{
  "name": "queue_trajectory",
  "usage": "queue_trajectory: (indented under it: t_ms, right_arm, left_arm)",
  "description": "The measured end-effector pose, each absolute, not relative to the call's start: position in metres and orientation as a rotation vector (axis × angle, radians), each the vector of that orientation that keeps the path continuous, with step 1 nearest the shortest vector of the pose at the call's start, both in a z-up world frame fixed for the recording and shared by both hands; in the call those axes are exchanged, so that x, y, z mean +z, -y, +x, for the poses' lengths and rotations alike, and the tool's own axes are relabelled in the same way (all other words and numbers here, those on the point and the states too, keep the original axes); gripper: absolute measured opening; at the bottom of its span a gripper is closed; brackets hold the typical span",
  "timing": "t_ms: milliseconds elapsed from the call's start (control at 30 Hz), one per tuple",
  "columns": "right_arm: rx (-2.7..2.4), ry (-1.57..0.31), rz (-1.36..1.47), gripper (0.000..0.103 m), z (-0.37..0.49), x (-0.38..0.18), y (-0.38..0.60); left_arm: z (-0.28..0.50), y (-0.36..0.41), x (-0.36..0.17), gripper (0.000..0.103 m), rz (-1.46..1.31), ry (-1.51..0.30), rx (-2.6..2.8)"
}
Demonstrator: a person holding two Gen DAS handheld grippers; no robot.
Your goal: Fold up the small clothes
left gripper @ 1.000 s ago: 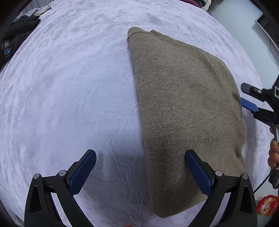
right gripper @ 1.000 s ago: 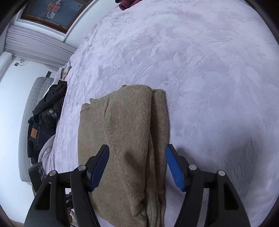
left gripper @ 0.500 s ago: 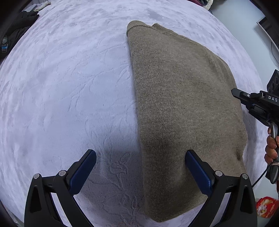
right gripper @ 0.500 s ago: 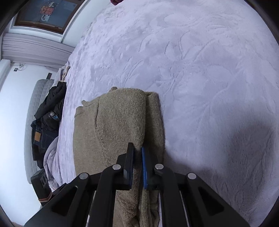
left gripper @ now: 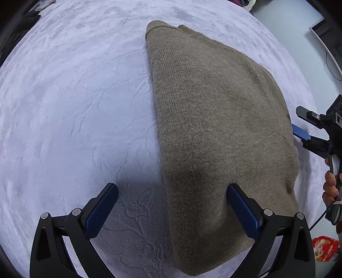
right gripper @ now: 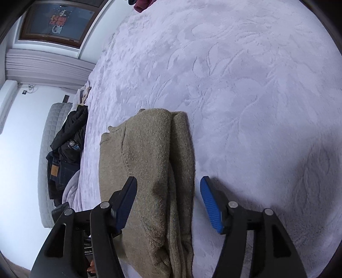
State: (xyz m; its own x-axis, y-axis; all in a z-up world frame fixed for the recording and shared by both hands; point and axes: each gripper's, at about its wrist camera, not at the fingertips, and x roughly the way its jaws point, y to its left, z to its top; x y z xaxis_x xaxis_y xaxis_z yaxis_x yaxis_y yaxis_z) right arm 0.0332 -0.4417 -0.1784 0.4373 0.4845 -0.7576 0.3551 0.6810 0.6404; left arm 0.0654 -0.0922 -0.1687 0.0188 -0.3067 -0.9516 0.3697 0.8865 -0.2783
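A folded olive-brown knit sweater (left gripper: 215, 132) lies flat on the pale lilac bedspread (left gripper: 74, 111). My left gripper (left gripper: 171, 203) is open, its right finger (left gripper: 243, 211) resting on the sweater's near end and its left finger over bare bedspread. The right gripper shows at the right edge of the left wrist view (left gripper: 303, 126), open beside the sweater's edge. In the right wrist view the sweater (right gripper: 149, 166) lies folded in layers, and my right gripper (right gripper: 168, 196) is open, its fingers straddling the folded edge without gripping it.
Dark clothes and jeans (right gripper: 66, 149) are piled at the bed's far side by a grey quilted headboard (right gripper: 46, 154). A maroon garment (right gripper: 142, 4) lies at the far edge. A red packet (left gripper: 323, 248) lies on the floor. The bed edge runs near the right gripper.
My right gripper closed on the sweater's folded edge half a second ago and has now opened again, letting it go. The left gripper has stayed open and nearly still.
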Motion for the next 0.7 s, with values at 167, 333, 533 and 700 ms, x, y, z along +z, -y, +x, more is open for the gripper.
queue_trajectory:
  t_ms: [167,333,533,700]
  right_arm:
    - [0.105,-1.173,0.864,0.066,0.031,-0.182,0.443]
    - [0.154,-1.180,0.870,0.069,0.036,-0.188,0.448]
    - [0.283,-1.220,0.881,0.070,0.060,-0.211,0.451]
    - [0.425,-1.255,0.860,0.071,0.081,-0.221,0.439]
  left_arm:
    - [0.068,0.096,-0.170,0.102,0.060,-1.481,-0.555]
    - [0.077,0.087,-0.171,0.102,0.010,-1.500,-0.657]
    - [0.081,0.092,-0.181,0.102,-0.030,-1.526,-0.806]
    - [0.084,0.110,-0.179,0.102,-0.050,-1.522,-0.898]
